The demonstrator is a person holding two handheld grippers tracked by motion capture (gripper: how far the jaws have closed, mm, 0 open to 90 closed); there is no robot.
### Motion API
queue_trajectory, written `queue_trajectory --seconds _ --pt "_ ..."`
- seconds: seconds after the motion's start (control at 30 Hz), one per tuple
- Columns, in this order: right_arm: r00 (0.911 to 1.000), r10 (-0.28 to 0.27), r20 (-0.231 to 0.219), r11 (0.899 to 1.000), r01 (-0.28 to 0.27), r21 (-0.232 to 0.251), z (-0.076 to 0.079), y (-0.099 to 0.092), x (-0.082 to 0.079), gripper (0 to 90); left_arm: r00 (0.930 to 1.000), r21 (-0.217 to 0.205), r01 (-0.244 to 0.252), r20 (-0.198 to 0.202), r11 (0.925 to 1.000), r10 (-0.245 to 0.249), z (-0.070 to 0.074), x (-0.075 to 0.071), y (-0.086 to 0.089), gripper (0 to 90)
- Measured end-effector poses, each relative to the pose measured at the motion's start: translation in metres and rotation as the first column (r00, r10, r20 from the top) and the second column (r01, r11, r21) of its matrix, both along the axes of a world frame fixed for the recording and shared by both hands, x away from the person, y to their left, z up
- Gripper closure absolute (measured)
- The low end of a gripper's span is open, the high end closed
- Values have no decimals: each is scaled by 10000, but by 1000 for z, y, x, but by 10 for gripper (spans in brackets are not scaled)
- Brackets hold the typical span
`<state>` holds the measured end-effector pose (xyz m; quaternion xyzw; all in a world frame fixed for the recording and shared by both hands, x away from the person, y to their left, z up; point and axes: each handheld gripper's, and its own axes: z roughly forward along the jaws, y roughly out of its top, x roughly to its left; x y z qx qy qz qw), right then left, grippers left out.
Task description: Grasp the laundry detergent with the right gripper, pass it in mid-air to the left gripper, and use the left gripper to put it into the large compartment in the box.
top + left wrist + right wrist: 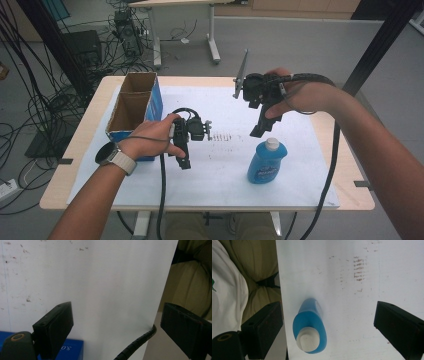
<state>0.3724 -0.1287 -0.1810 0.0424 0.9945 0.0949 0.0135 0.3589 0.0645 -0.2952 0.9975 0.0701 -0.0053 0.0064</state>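
Standing upright on the white sheet (220,170) that covers the counter (85,145), the blue bottle (267,161) keeps its long axis vertical, its white cap (272,144) pointing up; in the right gripper view we look almost straight down on that cap. We hold the right gripper (261,131) just above and behind the bottle, jaws pointing down and spread wide, nothing between them. We hold the left gripper (185,161) well apart from the bottle, lower over the sheet, jaws also wide and empty. Just beside our left hand (152,136) sits an open cardboard box (131,107) with blue sides and two compartments. The sheet carries a patch of rusty brown marks (222,136) near its middle. Beyond the counter we see a grey floor (300,45), tangled cables (45,105) and the legs of another table (214,47).
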Motion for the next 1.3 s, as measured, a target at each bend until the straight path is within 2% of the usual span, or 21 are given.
queue_trajectory --seconds 0.73,1.03,1.3 --pt "10000 -56 -32 10000 56 11 1 -3 -1 80 10000 16 -10 4 10000 10 1 -1 -1 109" --pt "9999 101 12 9999 -101 16 2 -5 -1 73 10000 104 52 43 9999 -53 3 -1 -1 111" --pt "10000 13 -6 9998 -13 187 4 -13 -3 72 9999 25 -15 113 10000 15 4 0 -2 112"
